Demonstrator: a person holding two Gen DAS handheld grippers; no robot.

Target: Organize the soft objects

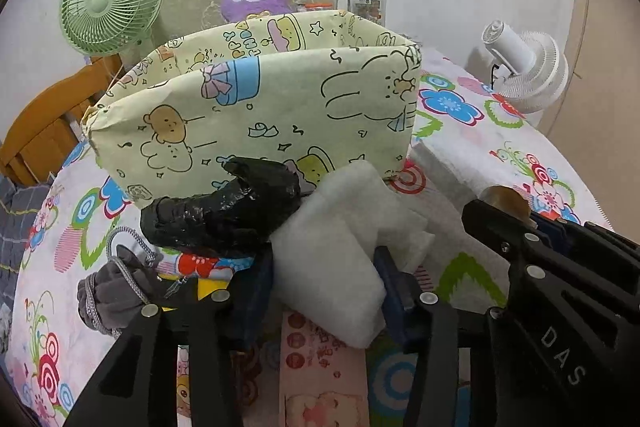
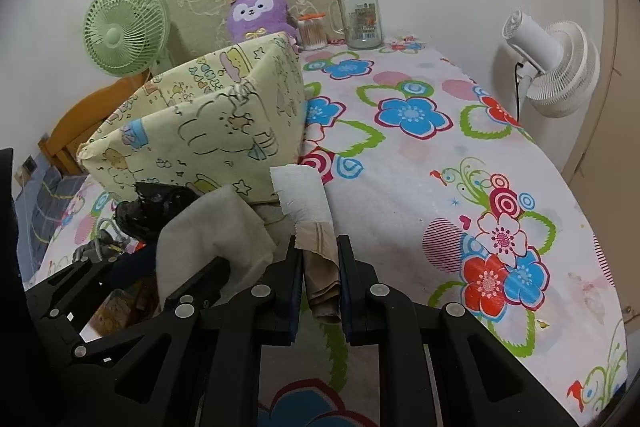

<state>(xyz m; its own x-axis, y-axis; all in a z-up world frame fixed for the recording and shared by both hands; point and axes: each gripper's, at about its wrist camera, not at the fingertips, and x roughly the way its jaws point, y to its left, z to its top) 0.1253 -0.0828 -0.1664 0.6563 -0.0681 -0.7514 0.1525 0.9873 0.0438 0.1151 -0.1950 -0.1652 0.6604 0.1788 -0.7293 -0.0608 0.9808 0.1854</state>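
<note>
A pale yellow fabric bin (image 1: 256,99) printed with cartoon animals stands open on the flowered tablecloth (image 1: 472,163). Just in front of it, my left gripper (image 1: 326,287) is shut on a white foam block (image 1: 340,235), with both blue pads pressed against its sides. A black crumpled lump (image 1: 224,211) lies to the left of the foam, and a grey drawstring pouch (image 1: 116,291) lies nearer. My right gripper (image 2: 320,267) is shut on a beige cloth (image 2: 322,283) that has a white paper piece (image 2: 304,195) at its far end. The bin (image 2: 200,131) and the foam (image 2: 216,239) are to its left.
A purple plush (image 2: 256,13), a glass jar with a green lid (image 2: 360,15) and a small swab jar (image 2: 312,33) stand at the table's back. A green fan (image 2: 124,31) is at back left, a white fan (image 2: 552,67) at the right edge. A wooden chair (image 1: 48,123) is left.
</note>
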